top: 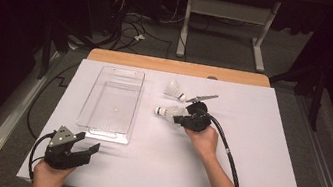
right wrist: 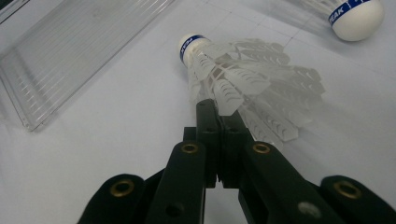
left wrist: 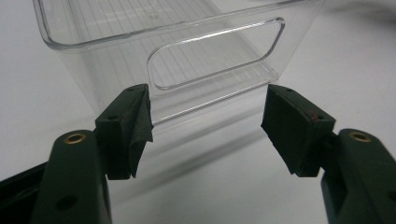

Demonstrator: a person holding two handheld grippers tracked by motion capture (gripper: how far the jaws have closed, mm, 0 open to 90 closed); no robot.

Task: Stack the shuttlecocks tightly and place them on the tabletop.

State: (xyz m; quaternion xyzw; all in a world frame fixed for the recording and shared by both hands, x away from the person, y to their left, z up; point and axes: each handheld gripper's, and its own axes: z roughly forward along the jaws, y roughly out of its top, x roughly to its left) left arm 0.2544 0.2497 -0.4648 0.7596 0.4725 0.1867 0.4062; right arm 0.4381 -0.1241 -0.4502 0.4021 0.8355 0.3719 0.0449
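A white shuttlecock [top: 165, 112] [right wrist: 261, 88] with a blue-banded cork lies on its side on the white table top, cork pointing left. My right gripper [top: 176, 119] [right wrist: 219, 109] is at its feather skirt, jaws pressed together with the edge of a feather pinched at their tips. A second shuttlecock [top: 175, 91] [right wrist: 357, 18] lies just beyond, apart from the gripper. A clear plastic bin [top: 97, 133] [left wrist: 116, 60] [right wrist: 70, 56] stands empty to the left. My left gripper [top: 90, 143] [left wrist: 205, 126] rests near the front left corner, open, facing the bin's near handle wall, nothing between its pads.
The white sheet [top: 256, 153] covers the table, with a wooden edge [top: 178, 67] at the back. The right gripper's black cable [top: 226, 148] trails toward the front along the forearm. Beyond the table are floor cables and a table frame.
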